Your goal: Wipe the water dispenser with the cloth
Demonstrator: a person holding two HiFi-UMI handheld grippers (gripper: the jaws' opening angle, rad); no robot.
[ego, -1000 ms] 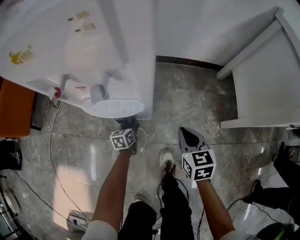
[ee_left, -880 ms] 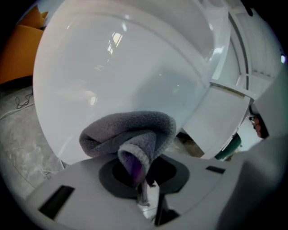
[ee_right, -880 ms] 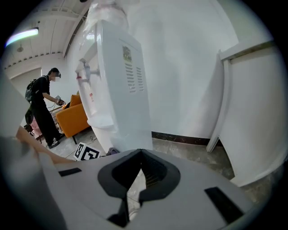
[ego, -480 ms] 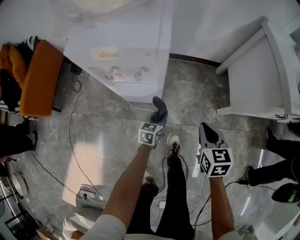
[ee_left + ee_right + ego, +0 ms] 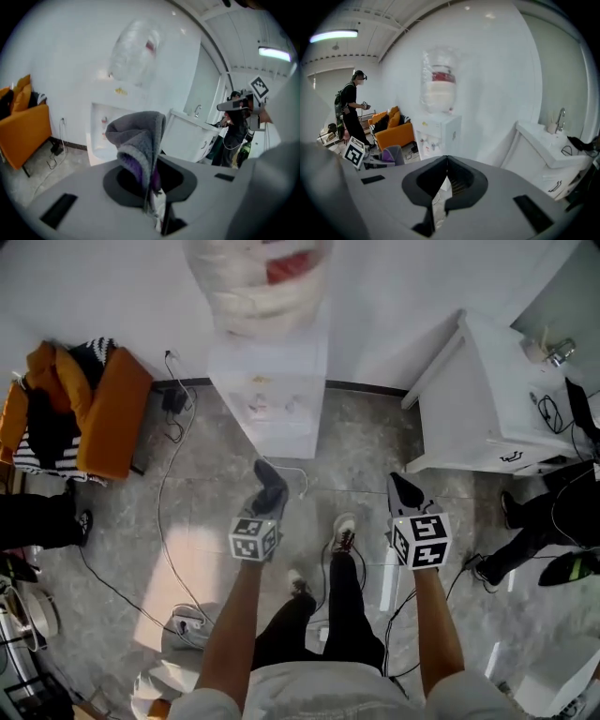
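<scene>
We held the left gripper (image 5: 270, 486) out over the grey stone floor (image 5: 375, 442), its jaws clamped on the cloth (image 5: 140, 140). The cloth was grey with a purple inner fold, and it stood up from the jaws in a bunched hump. From above, it showed as a dark lump at the gripper's tip, just short of the dispenser (image 5: 270, 399) and not touching it.

The dispenser stood against the white wall (image 5: 112, 296), a white box with its taps facing us and a clear bottle (image 5: 258, 282) with a red label upside down on top.

Our right gripper (image 5: 405, 493) hung beside the left one, well apart from the dispenser. Its jaws were drawn together at the tips with nothing between them; we saw that plainly in the right gripper view (image 5: 446, 164).

An orange sofa (image 5: 103, 409) with dark clothes piled on it stood to the left of the dispenser. A black cable (image 5: 164, 512) ran from the wall beside it across the floor. To the right stood a white cabinet (image 5: 487, 399) with a tap on top.

Another person (image 5: 351, 108) stood beyond the sofa in the right gripper view. A further person (image 5: 236, 126) showed near the cabinet in the left gripper view.
</scene>
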